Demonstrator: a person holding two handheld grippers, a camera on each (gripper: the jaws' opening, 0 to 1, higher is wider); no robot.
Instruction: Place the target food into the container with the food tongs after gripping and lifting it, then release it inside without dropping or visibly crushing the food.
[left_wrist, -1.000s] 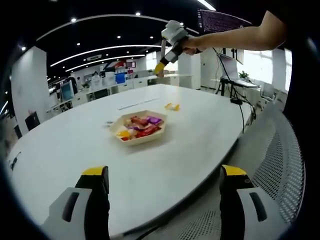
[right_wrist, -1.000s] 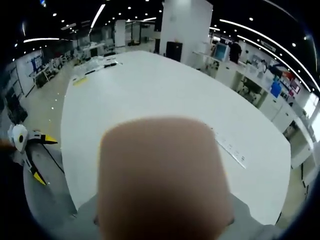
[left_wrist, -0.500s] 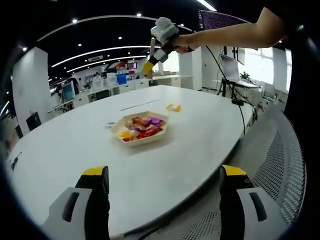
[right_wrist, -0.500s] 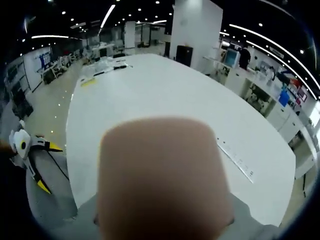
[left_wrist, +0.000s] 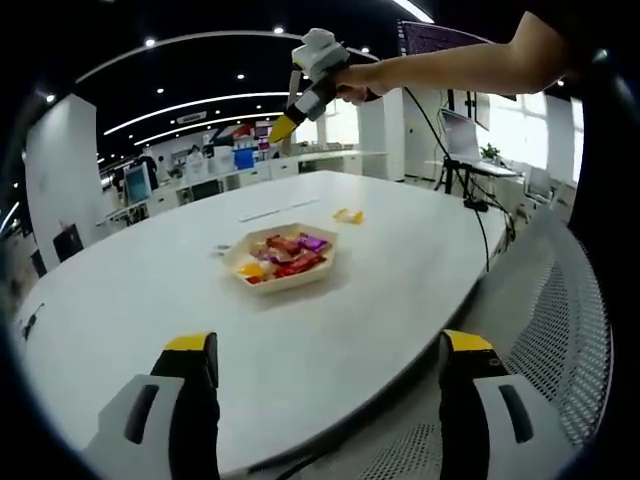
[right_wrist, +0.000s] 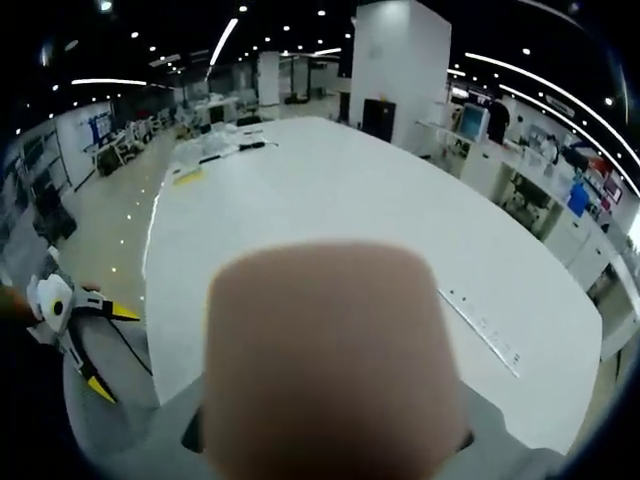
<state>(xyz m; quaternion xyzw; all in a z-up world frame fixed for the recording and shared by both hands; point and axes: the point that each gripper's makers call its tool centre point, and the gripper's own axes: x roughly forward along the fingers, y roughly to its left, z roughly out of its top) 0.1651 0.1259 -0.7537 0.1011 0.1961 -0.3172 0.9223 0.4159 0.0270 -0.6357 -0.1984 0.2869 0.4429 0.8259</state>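
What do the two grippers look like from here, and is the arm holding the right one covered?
The left gripper has two chunky black jaws with yellow tips and light grey side housings. The right gripper, seen from the left gripper view, has a white-grey body and a slim dark jaw ending in a yellow tip. The person's forearm is bare, with a dark short sleeve further up.

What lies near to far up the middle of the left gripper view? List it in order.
Left gripper jaws, wide apart → white table → tray of wrapped snacks → small yellow item → right gripper, held high above the table's far end.
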